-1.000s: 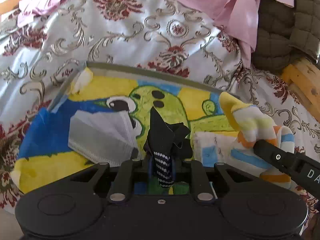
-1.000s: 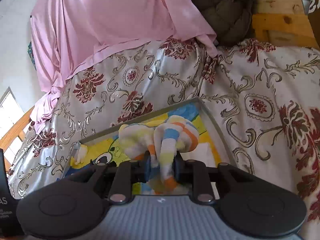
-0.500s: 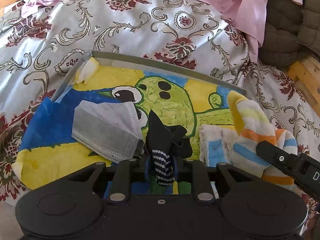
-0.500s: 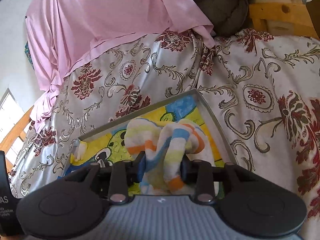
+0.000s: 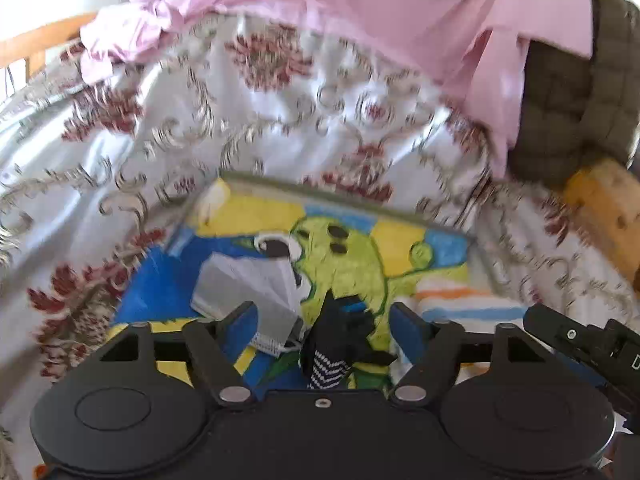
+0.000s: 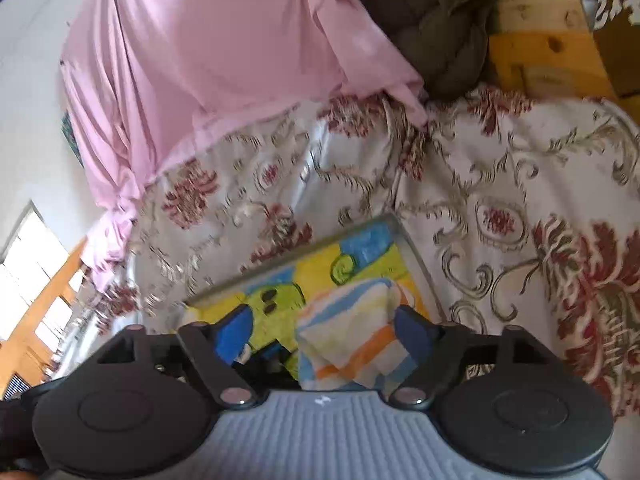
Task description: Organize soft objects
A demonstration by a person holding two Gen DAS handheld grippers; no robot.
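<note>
A shallow tray (image 5: pixel 320 194) with a bright cartoon lining lies on the floral bedspread (image 5: pixel 240 120). My left gripper (image 5: pixel 324 320) hovers over its near edge, jaws opening wide. A black sock with a dotted cuff (image 5: pixel 332 348) stands loose between them, touching neither pad. A grey face mask (image 5: pixel 248 284) lies to its left. My right gripper (image 6: pixel 324 328) is also opening above the tray's (image 6: pixel 416 264) right side. The striped cloth (image 6: pixel 352 336) sits slumped between its fingers, close against the right pad but not squeezed. That cloth (image 5: pixel 460 304) also shows in the left wrist view.
A pink sheet (image 6: pixel 240 60) drapes over the bed's far side. An olive quilted garment (image 5: pixel 568 92) is bunched at the far right beside a wooden frame (image 6: pixel 548 48). The right gripper's body (image 5: pixel 580 344) reaches in from the right of the left wrist view.
Both grippers went from shut to wide open, letting go of the black sock and the striped cloth, which now rest in the tray. Both hands rose and drew back a little.
</note>
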